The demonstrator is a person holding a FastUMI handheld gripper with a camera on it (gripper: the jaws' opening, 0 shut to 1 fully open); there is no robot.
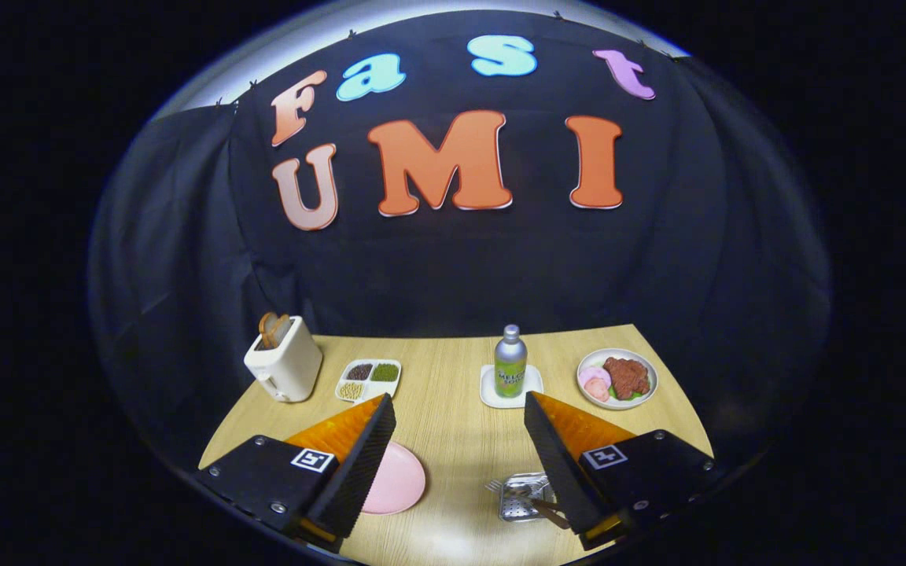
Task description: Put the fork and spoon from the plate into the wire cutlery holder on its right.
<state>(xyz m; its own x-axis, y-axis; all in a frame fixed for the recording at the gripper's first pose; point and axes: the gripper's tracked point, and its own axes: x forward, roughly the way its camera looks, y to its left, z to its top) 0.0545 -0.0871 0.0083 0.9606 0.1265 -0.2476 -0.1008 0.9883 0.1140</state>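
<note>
- Your gripper [459, 409] hangs above the near part of the wooden table [453, 440] with its two fingers spread wide apart and nothing held between them.
- The pink plate [399, 481] lies flat on the table just inside your left finger, which covers part of it; the part you can see is bare.
- The wire cutlery holder [522, 497] sits to the right of the plate, tucked against your right finger, which hides its right side.
- The fork [500, 489] rests in the holder with its tines poking out over the left edge.
- A brown handle [549, 515] also lies in the holder, running under your right finger; whether this belongs to the spoon, you cannot tell.
- Beyond your fingers, a green-labelled metal bottle [510, 363] stands upright on a small white square tray [510, 389].
- To its right sits a white dish of food [618, 379].
- To the left lie a divided tray of beans [369, 380] and a cream toaster [284, 363] with bread in its slot.
</note>
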